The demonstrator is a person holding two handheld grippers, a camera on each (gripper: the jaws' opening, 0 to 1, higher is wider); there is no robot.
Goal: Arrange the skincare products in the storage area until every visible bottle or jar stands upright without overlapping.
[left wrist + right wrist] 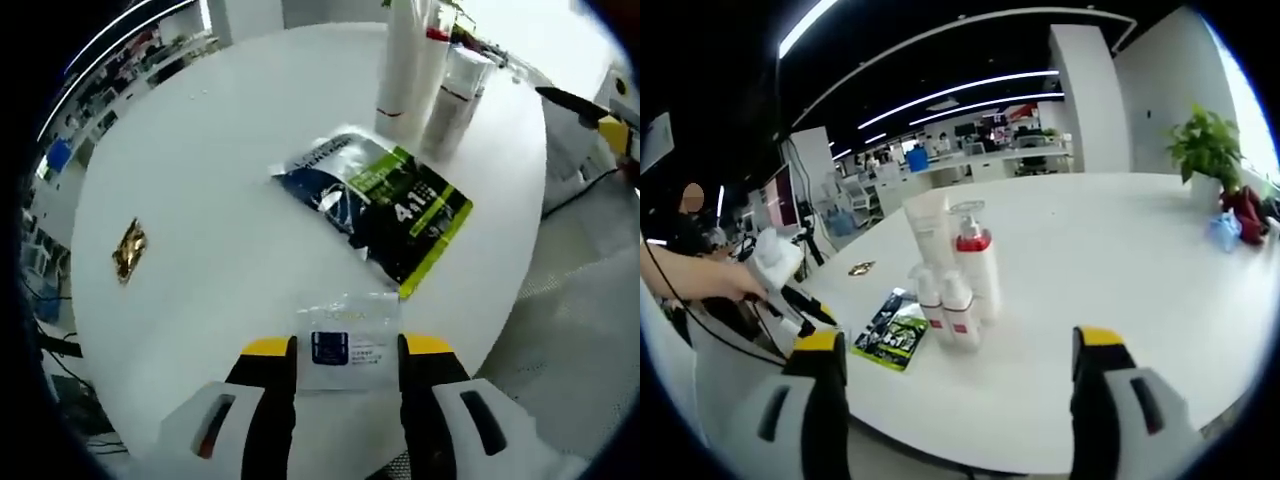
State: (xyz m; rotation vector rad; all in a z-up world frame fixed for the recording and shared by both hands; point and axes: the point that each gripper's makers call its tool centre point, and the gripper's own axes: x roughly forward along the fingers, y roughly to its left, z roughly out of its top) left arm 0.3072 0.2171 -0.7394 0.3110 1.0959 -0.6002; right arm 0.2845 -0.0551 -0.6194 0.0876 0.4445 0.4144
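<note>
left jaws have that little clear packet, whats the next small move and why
Probably carry the small clear sachet, held between the left gripper jaws at the near table edge, toward the upright white bottles and set it beside the dark green pouch. That pouch lies flat just short of the bottles, so there is bare table next to it. The right gripper hangs open, holding nothing.

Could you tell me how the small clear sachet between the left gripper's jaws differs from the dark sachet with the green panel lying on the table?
The small clear sachet is pale with a blue label; the dark sachet is navy with a lime-green panel. The clear one looks smaller. It is held between the left gripper's jaws; the dark one lies loose on the white table. Both are flat packets, not upright bottles.
</note>
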